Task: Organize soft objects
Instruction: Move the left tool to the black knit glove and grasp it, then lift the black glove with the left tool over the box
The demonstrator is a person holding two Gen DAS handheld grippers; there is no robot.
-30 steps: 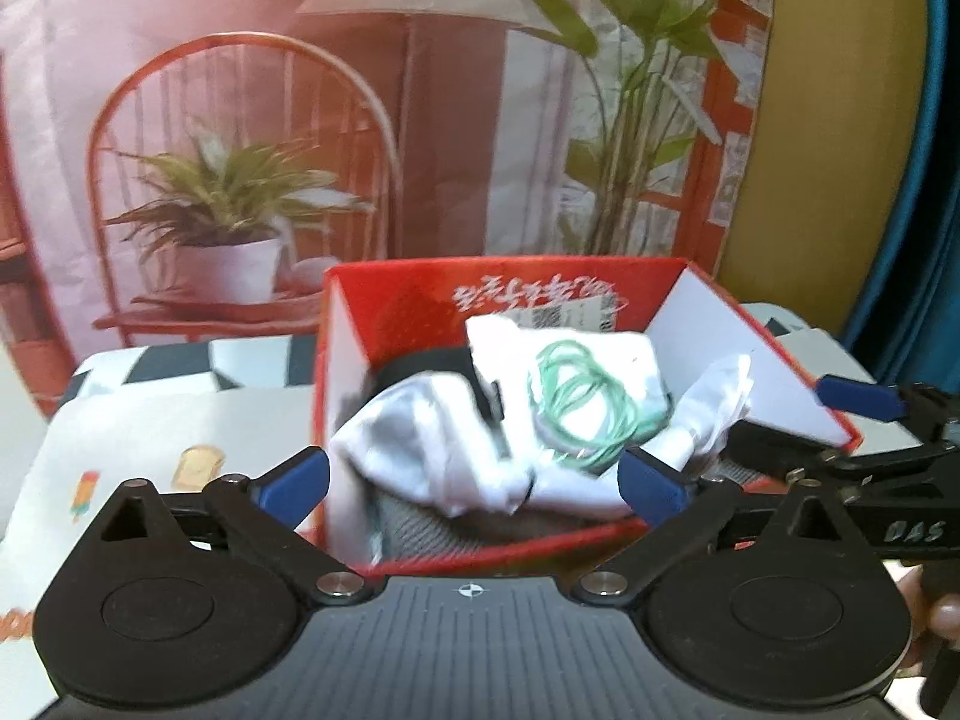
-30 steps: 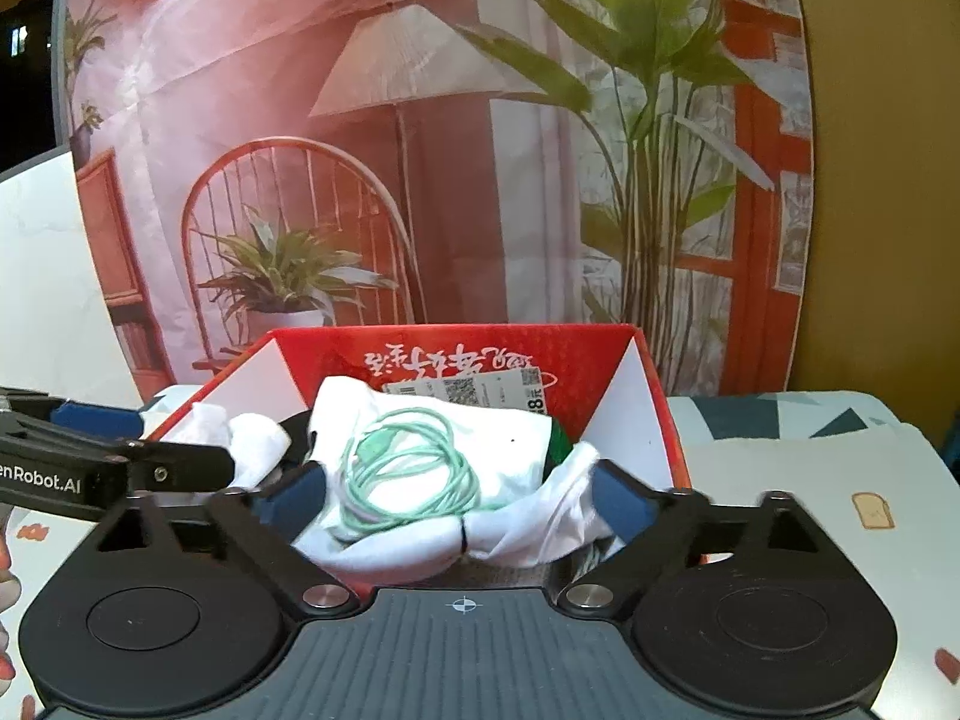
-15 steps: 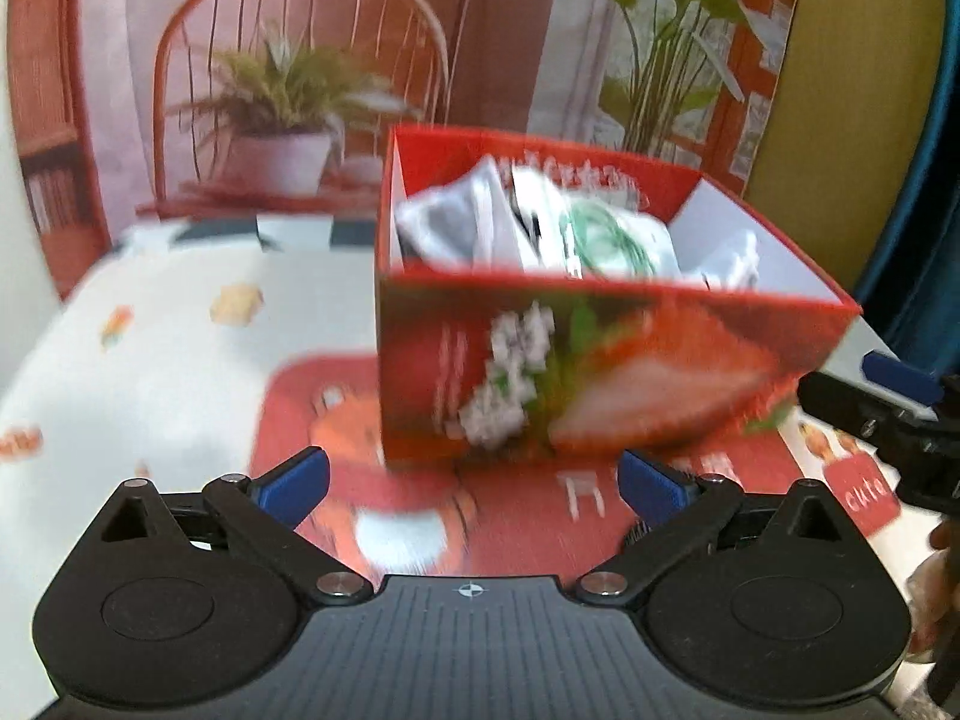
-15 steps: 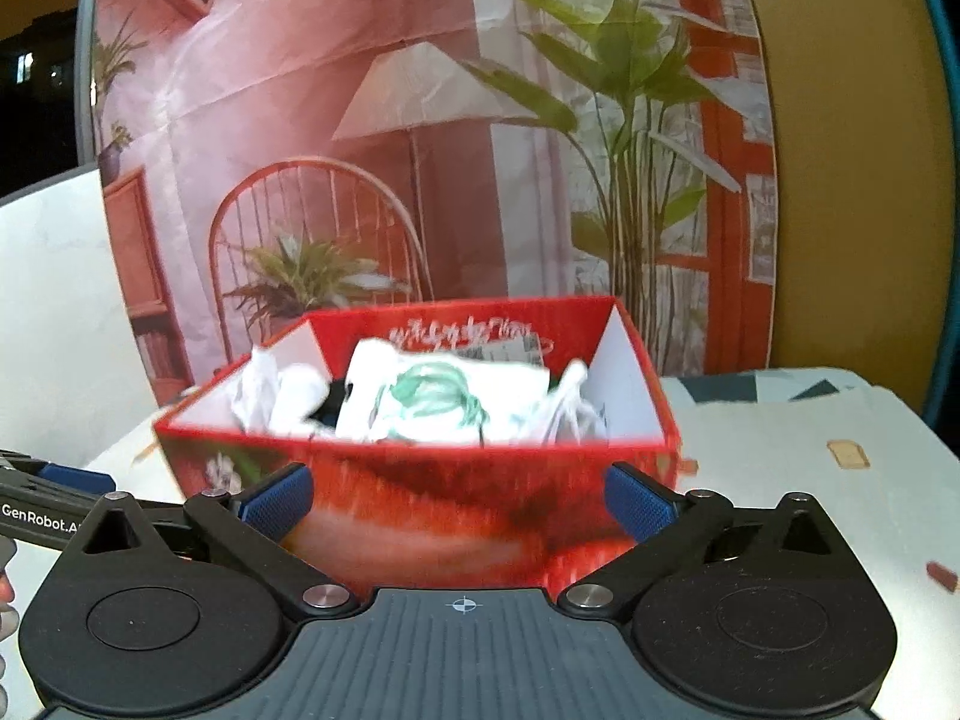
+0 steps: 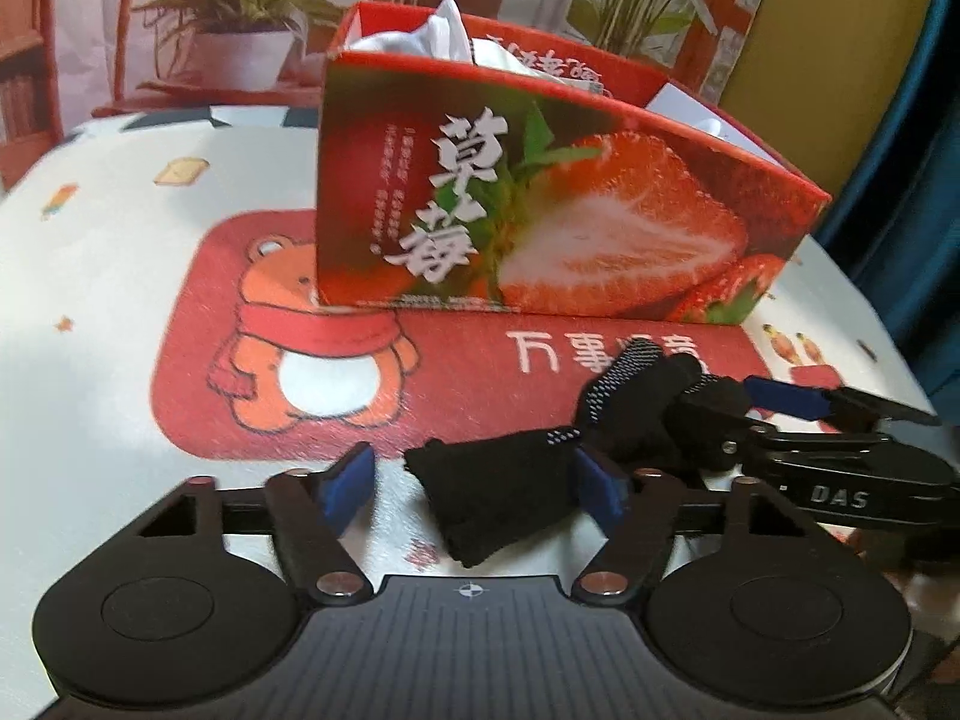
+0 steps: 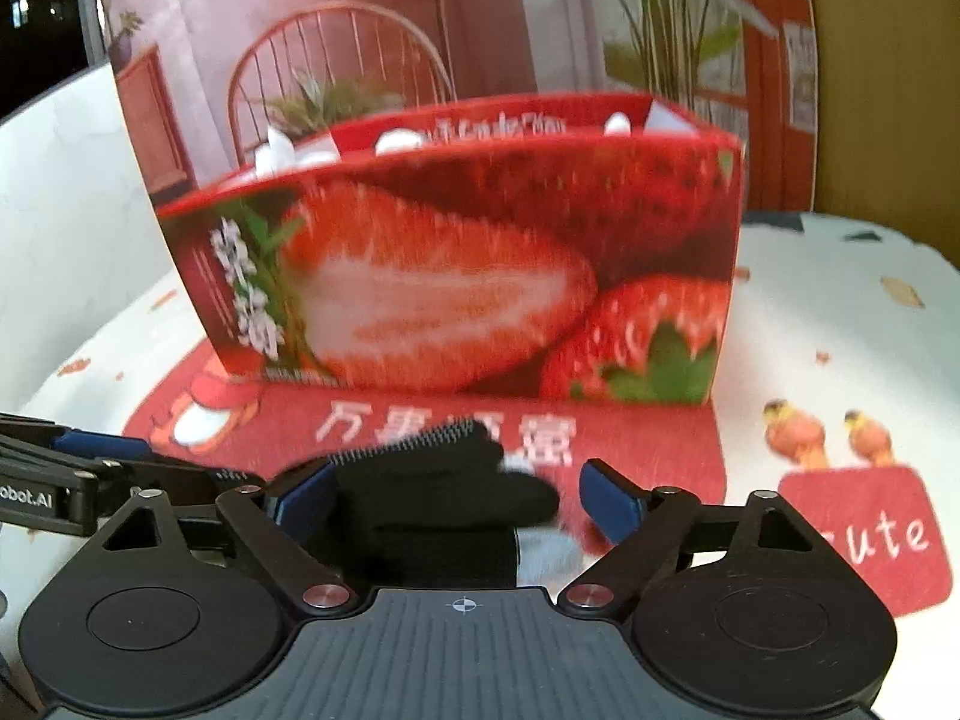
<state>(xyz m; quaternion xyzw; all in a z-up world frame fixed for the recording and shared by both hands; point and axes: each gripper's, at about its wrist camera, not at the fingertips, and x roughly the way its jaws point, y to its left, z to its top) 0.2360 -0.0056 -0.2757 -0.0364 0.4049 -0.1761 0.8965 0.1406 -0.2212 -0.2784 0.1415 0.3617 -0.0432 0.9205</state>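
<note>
A black sock point(image 5: 498, 498) with a white-dotted cuff point(image 5: 624, 378) lies on the printed tablecloth in front of the red strawberry box point(image 5: 540, 210). My left gripper point(image 5: 477, 480) is low over its flat end, jaws closing; the left pad still stands clear of the cloth. My right gripper point(image 6: 456, 495) straddles the bunched end of the black sock point(image 6: 444, 492), jaws also closing, with a gap at its right pad. Each gripper shows in the other's view: the right gripper point(image 5: 744, 420) and the left gripper point(image 6: 150, 462). White cloths point(image 5: 444, 36) poke out of the box point(image 6: 480, 252).
A red bear-print panel point(image 5: 288, 360) on the tablecloth lies under the box and sock. A backdrop picturing a chair and plants point(image 6: 336, 78) stands behind the table. A blue curtain point(image 5: 912, 150) hangs at the right, past the table's edge.
Both grippers have sunk from over the box's open top to the table in front of it. The black sock has come into view between the jaws, which are narrower now.
</note>
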